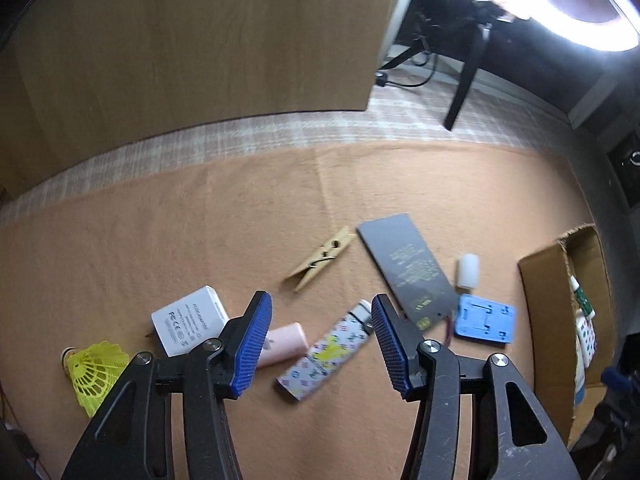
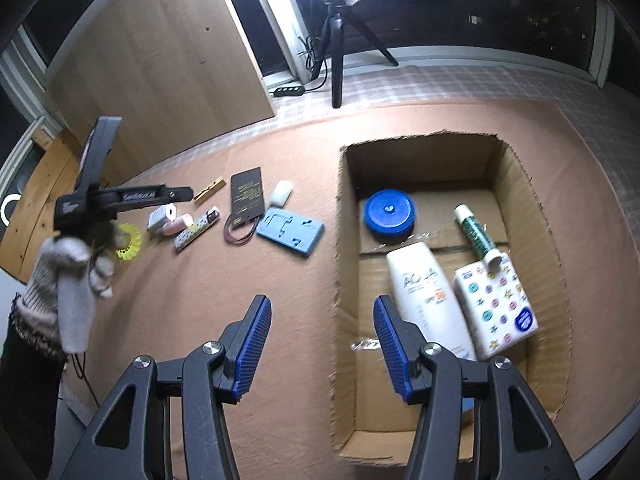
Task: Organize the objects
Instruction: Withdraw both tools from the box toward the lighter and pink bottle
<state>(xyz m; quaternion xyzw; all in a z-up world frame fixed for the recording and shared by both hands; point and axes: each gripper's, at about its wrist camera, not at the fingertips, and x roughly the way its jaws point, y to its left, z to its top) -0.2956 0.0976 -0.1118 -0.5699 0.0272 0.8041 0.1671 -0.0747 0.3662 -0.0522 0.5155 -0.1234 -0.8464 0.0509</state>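
My left gripper point(image 1: 320, 344) is open and empty, hovering over a patterned lighter point(image 1: 326, 354). Beside it lie a pink case point(image 1: 282, 344), a white charger point(image 1: 188, 320), a yellow shuttlecock point(image 1: 94, 372), a wooden clothespin point(image 1: 320, 258), a dark flat battery point(image 1: 412, 270), a small white capsule point(image 1: 468, 272) and a blue plastic tray point(image 1: 484, 320). My right gripper point(image 2: 320, 340) is open and empty above the left wall of the cardboard box point(image 2: 340, 240). The box holds a blue lid point(image 2: 388, 212), a white lotion bottle point(image 2: 428, 296), a glue stick point(image 2: 478, 236) and a tissue pack point(image 2: 496, 308).
Everything lies on an orange-brown cloth point(image 2: 240, 300). A wooden board point(image 2: 160, 60) leans at the back left. A ring light on a black tripod point(image 2: 336, 52) stands behind the box. The left gripper tool and gloved hand point(image 2: 72, 280) show at the left of the right wrist view.
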